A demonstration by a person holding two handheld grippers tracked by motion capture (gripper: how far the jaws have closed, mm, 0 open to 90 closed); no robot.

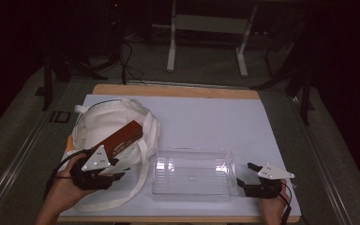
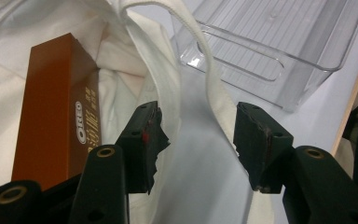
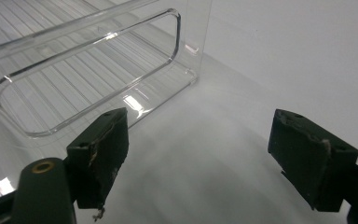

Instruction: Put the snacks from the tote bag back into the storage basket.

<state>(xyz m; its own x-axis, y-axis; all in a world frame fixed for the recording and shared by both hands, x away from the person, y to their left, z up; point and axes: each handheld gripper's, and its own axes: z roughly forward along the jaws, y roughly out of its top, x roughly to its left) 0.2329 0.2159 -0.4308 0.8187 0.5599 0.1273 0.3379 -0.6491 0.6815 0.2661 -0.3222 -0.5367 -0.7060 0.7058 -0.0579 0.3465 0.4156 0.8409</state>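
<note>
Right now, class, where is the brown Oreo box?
In the high view, the Oreo box lies table-left on the white tote bag, left of the clear bin.

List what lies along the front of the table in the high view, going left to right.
Left claw → tote bag with the brown Oreo box on it → clear bin → right claw.

Probably a lab: dim room, white-covered table (image 1: 206,122), floor cables (image 1: 126,61), metal stand legs (image 1: 171,47).
</note>
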